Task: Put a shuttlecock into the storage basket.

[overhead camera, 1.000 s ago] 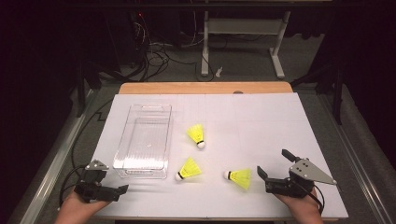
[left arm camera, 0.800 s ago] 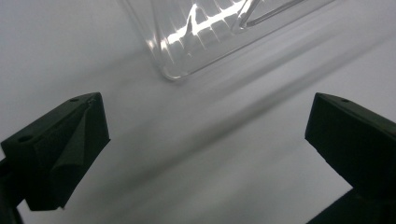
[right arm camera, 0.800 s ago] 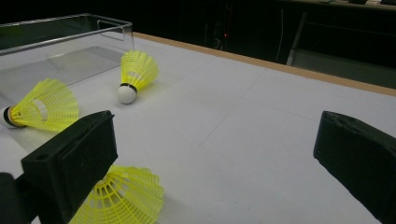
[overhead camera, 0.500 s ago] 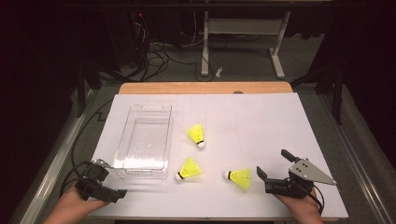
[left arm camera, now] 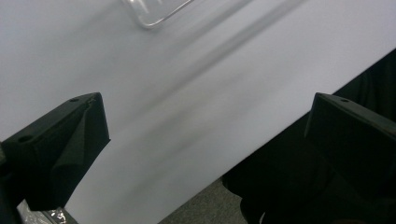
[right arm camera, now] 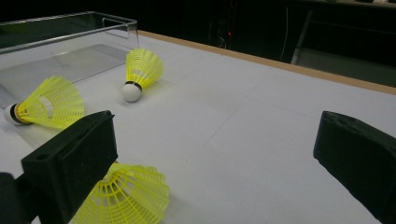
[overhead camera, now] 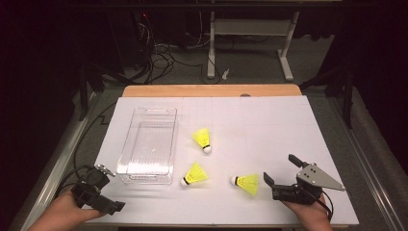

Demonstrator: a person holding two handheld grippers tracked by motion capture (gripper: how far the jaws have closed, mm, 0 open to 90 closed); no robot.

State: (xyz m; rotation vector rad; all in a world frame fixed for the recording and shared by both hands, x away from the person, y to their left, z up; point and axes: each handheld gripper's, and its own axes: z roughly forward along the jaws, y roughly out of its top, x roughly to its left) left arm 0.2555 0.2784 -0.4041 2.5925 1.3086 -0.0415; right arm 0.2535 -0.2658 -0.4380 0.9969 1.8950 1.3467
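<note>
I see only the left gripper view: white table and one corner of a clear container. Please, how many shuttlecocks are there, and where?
Observer: Three yellow ones lie outside the clear container: far shuttlecock, middle shuttlecock, near shuttlecock.
Operator: Which one is closest to the right gripper?
Observer: The near shuttlecock, with its skirt toward the right gripper.
Operator: Is that gripper open?
Observer: Yes, its fingers stand wide apart and hold nothing.
</note>
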